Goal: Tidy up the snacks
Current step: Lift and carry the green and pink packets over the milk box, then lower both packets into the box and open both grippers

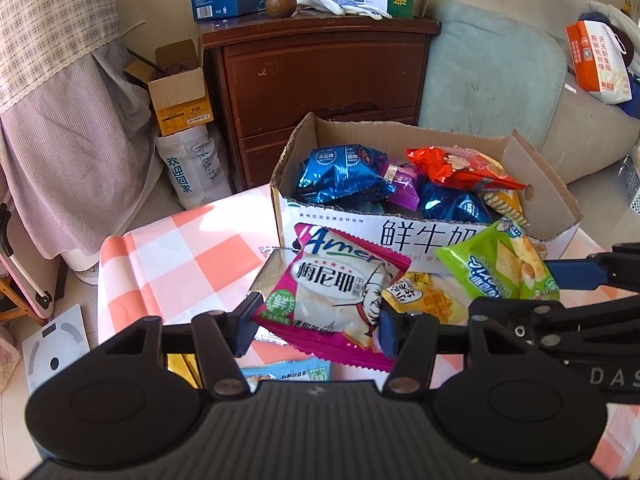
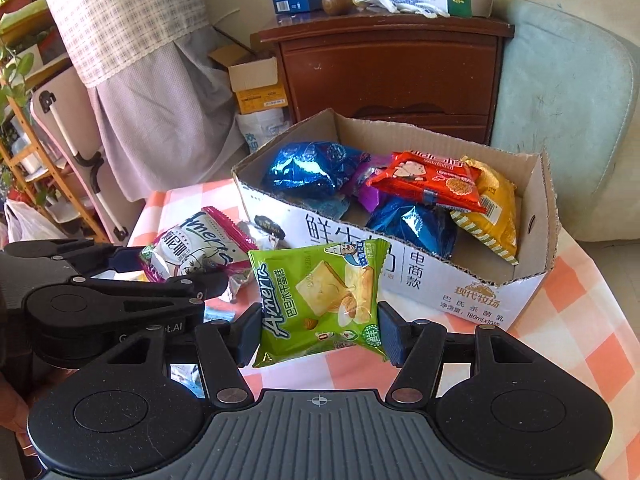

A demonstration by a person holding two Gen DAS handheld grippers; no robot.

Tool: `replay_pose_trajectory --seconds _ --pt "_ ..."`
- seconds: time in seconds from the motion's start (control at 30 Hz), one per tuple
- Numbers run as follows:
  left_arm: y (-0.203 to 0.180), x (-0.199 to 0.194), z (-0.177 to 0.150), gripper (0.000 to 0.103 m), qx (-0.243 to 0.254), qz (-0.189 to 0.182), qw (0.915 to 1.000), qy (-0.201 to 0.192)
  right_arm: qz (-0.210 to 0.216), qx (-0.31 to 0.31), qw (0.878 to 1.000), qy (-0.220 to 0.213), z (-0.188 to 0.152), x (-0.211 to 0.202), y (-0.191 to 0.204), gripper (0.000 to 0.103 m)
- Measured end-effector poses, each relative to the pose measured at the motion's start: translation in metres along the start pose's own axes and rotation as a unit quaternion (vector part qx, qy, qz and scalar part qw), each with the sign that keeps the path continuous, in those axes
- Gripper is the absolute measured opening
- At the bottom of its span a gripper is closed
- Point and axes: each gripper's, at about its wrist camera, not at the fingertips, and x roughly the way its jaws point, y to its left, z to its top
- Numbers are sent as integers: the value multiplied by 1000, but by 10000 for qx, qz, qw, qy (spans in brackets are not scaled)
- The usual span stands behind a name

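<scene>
Your left gripper (image 1: 316,330) is clamped on the pink packet (image 1: 336,296) and your right gripper (image 2: 316,332) on the green packet (image 2: 320,304), both lifted above the checked cloth (image 1: 168,264) just near the cardboard box (image 1: 400,232), ready to drop in with the other snacks.

A pink packet (image 1: 336,300) sits low centre in the left view. A green packet (image 2: 320,304) sits centre in the right view, upright, before the snack-filled box (image 2: 400,276).
</scene>
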Motion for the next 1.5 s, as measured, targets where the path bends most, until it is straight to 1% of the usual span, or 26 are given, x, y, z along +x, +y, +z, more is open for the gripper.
replay_pose_trajectory --seconds 0.13,0.33,0.5,0.7,0.8,1.07,1.33,1.4,1.43,1.47,1.5 --pt "-3 -1 13 56 -127 -75 9998 -107 -111 171 9995 -257 11 -8 -10 59" --pt "-7 1 30 56 -252 -60 9992 -305 -261 452 9968 -607 28 -19 -28 59" --pt "-16 4 44 56 -220 -56 9986 -477 -334 667 9936 -851 38 -27 -39 59" --pt "-26 13 57 57 -205 -71 9983 -536 -436 944 9893 -1028 47 -30 -51 59" --pt "-31 19 64 57 -157 -28 9983 -569 -489 1053 9876 -1060 50 -29 -55 59" --pt "-42 35 79 57 -204 -221 9980 -548 -652 1364 9834 -1007 57 -16 -63 59" --pt "-44 58 89 57 -389 -253 9982 -369 -762 1711 9775 -968 64 4 -74 59" --pt "-46 63 89 58 -357 -254 9985 -342 -816 1844 9745 -986 64 9 -78 62" --pt "-47 64 88 60 -342 -214 9986 -344 -887 1924 9722 -1000 65 13 -81 65" --pt "-48 64 88 67 -327 -171 9987 -345 -949 1987 9705 -983 65 15 -83 71" --pt "-49 64 87 71 -317 -144 9988 -355 -1010 2074 9685 -938 65 17 -86 72"
